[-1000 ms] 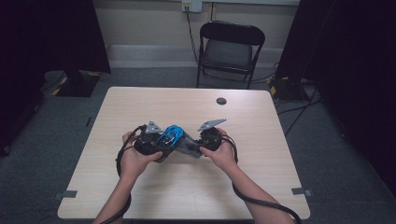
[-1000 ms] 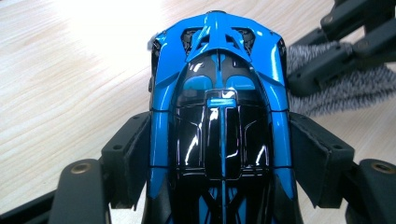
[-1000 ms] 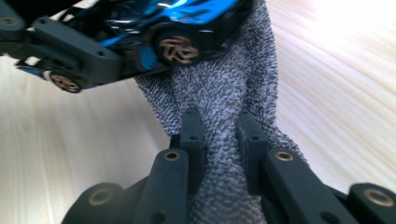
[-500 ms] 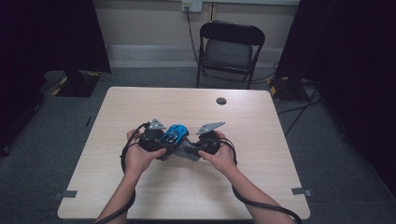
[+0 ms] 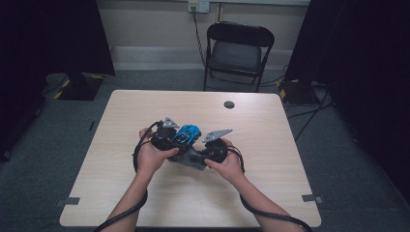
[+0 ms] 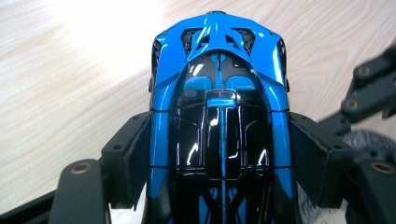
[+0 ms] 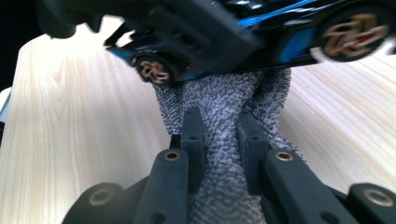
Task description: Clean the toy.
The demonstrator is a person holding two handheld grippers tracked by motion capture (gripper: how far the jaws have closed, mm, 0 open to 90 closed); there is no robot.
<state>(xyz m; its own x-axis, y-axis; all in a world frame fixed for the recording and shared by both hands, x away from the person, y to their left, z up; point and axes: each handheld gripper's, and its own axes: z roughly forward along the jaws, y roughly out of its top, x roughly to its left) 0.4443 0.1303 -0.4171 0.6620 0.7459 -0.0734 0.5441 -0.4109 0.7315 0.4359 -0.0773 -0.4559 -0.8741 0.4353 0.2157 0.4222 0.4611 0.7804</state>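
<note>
A blue and black toy car [image 6: 219, 116] is sitting lengthwise between the jaws of the left gripper [image 6: 219, 163], its nose pointing away from that gripper's camera. The jaws are pressing on the car's two flanks, so the left gripper is holding the car, set as wide as the body. Just below the car, a grey terry cloth [image 7: 224, 135] is bunching up against its underside, close to one bronze-spoked wheel. The right gripper [image 7: 220, 140] is pinching a fold of this cloth, its jaws standing narrow with the fabric squeezed between them. In the high view the car [image 5: 186, 134] is lying between the left gripper [image 5: 167, 137] and the right gripper [image 5: 212, 150], which are facing each other at close range, with the cloth [image 5: 192, 158] showing below the car. Both hands are working near the middle of the pale wooden worktop [image 5: 121, 183]. Farther beyond the grippers, a small dark disc [image 5: 229, 104] is lying on the worktop, and a black folding chair [image 5: 239, 50] is standing past the far edge.
</note>
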